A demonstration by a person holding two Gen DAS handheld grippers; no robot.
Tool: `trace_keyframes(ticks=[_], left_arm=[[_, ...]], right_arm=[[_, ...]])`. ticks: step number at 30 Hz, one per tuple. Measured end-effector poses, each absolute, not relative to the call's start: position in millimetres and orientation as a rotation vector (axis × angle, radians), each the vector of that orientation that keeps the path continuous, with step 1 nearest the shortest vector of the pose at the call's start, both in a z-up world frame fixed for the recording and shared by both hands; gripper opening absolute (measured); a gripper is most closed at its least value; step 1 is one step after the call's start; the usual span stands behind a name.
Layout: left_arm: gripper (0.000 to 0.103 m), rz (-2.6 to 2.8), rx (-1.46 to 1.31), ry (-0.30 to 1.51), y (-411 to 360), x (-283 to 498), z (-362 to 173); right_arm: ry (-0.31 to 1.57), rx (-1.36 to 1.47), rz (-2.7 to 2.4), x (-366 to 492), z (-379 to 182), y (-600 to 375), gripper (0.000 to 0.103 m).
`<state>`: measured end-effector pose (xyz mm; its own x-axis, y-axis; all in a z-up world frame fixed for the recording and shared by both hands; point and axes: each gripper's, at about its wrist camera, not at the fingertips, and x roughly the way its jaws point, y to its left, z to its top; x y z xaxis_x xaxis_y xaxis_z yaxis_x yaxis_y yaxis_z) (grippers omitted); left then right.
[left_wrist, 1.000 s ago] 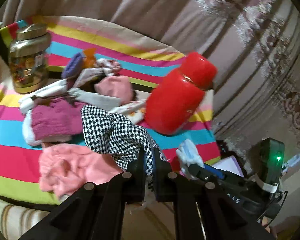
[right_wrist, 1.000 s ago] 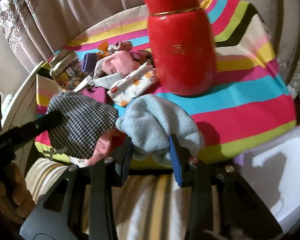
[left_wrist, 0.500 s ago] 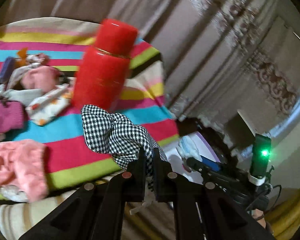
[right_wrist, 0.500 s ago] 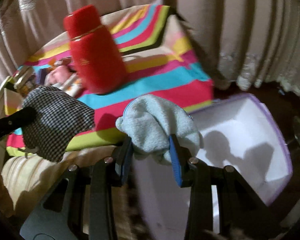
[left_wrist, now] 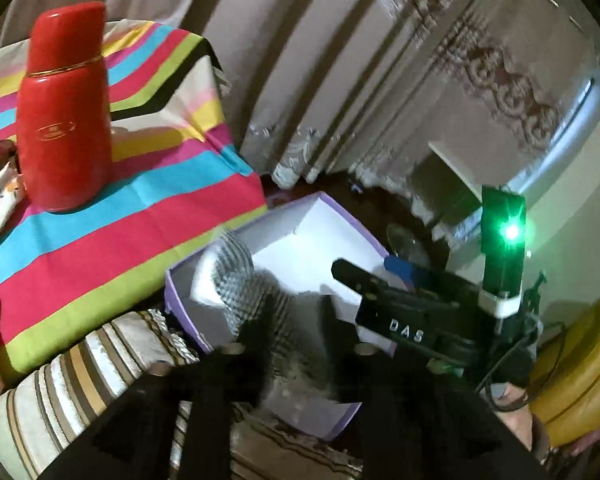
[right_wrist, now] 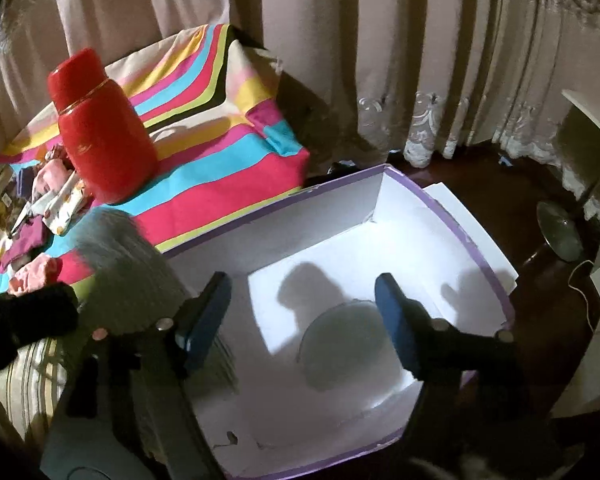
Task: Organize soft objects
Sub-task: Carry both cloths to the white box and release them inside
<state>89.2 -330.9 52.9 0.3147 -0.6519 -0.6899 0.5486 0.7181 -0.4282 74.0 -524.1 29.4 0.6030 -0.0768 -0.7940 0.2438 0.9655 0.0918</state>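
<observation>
Left wrist view: left gripper (left_wrist: pixel 296 316) blurred, jaws opening, checkered cloth (left_wrist: pixel 244 284) between and just above them, smeared by motion, over the near corner of the white box (left_wrist: pixel 332 220) with purple rim. Pads look clear of the cloth, probably released, but blur makes it hard to be sure. Right gripper (left_wrist: pixel 384 276) crosses the right side of this view, over the box, green light on its body.

Right wrist view: right gripper (right_wrist: pixel 304 316) jaws spreading wide, blue pads (right_wrist: pixel 392 320) apart, nothing pressed between them. Pale blue cloth (right_wrist: pixel 340 340) shows as a blurred rounded shape below the jaws, inside the white box (right_wrist: pixel 416 216), near or on its floor, can't tell which. Checkered cloth (right_wrist: pixel 128 272) blurred at left beside the left gripper's dark body, at the box's left edge.

Box sits on the dark floor just beside a bed covered with a striped multicolour sheet (right_wrist: pixel 220 148). Red flask (right_wrist: pixel 100 128) stands upright on the sheet. Heap of small soft items (right_wrist: pixel 48 200) lies left of the flask, pink, maroon and a white piece with orange dots. Beige curtains (right_wrist: pixel 380 60) hang behind.
</observation>
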Motion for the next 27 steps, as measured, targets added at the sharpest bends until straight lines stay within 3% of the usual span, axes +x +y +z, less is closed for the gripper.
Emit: trace_keyframes(ticks=[2, 3, 14, 27], left_arm=[[0.064, -0.784, -0.126, 0.953, -328.1, 87.4, 54.6], [0.066, -0.779, -0.132, 0.945, -325.2, 86.2, 56.1], [0.066, -0.698, -0.176, 0.925, -291.0, 94.6, 59.0], [0.066, -0.490, -0.233, 0.848, -176.0, 92.4, 67.1]], right_arm=[[0.912, 0.207, -0.187, 73.2, 29.1, -526.4, 0.078], [0.915, 0.212, -0.187, 73.7, 28.1, -527.0, 0.078], [0.910, 0.167, -0.129, 76.7, 33.3, -502.3, 0.078], [0.925, 0.133, 0.043, 88.3, 40.8, -436.6, 0.078]])
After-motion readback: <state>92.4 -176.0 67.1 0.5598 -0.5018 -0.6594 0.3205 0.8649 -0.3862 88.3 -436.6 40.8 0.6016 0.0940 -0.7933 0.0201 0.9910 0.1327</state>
